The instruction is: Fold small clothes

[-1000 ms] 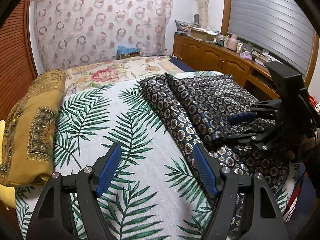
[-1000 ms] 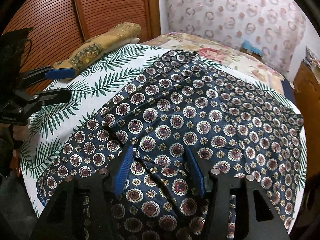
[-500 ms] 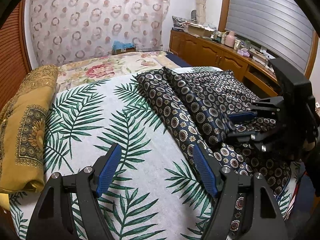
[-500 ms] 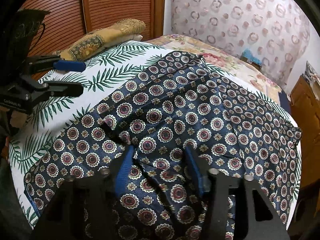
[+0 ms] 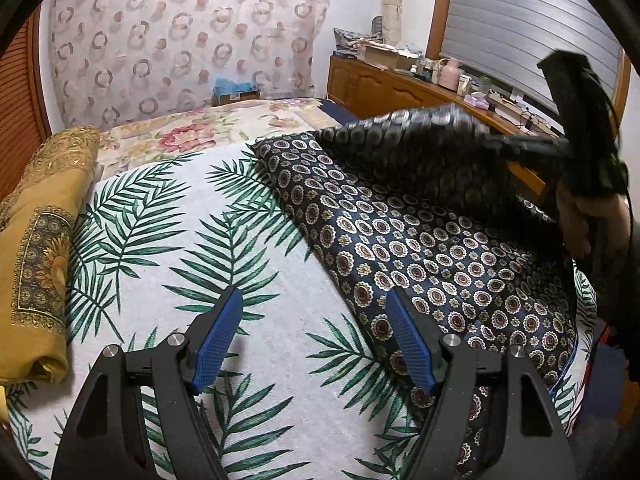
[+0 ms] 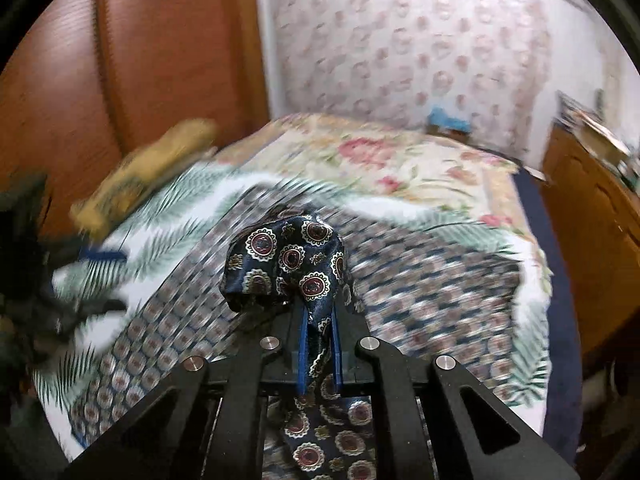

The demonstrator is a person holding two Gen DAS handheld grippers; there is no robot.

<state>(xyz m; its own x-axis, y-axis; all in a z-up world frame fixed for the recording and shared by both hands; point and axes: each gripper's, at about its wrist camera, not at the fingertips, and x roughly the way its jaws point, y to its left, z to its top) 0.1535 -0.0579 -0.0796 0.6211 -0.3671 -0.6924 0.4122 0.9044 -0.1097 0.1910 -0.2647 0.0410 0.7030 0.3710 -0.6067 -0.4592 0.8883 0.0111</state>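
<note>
My right gripper (image 6: 319,344) is closing on a pinch of the garment (image 5: 420,248) (most still on the bed (image 5: 192,240)), which may slip loose mid-fold, while my left gripper (image 5: 316,336) hangs open.

A bed (image 5: 224,240) with a palm-leaf sheet (image 5: 172,224) fills the view. A yellow pillow (image 5: 36,236) lies at its left edge. Beyond hangs a ring-patterned curtain (image 5: 192,40). A wooden cabinet (image 5: 384,88) stands far right, cluttered on top.
</note>
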